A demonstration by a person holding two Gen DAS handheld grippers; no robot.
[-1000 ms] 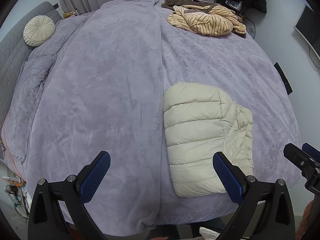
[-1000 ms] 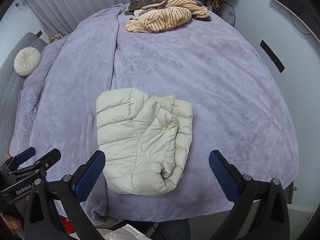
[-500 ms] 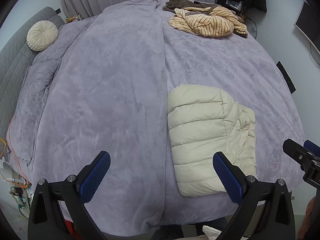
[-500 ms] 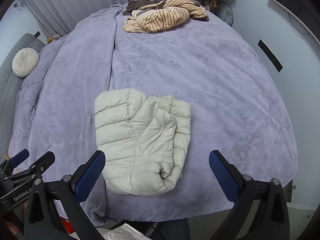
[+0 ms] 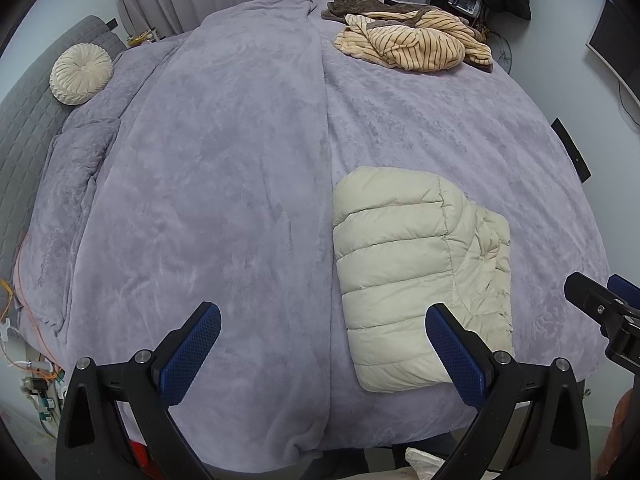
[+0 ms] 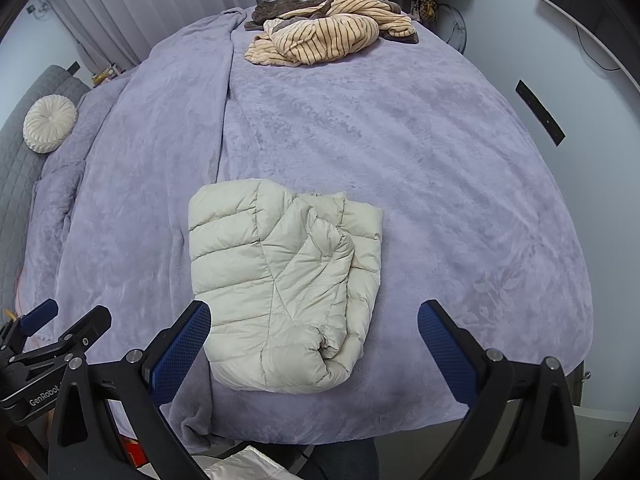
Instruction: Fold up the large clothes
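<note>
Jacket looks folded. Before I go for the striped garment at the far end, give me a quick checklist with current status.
1. Left gripper open and holding nothing: ok.
2. Right gripper open and holding nothing: ok.
3. Jacket folded into a compact bundle near the bed's front edge: ok, though its right side is a bit bunched.
4. Jacket free of both grippers: ok, neither touches it.
5. Striped garment crumpled at the far end, lying partly on a dark brown garment: not ok, still to fold.
6. Whether the two garments are tangled: cannot tell.
</note>
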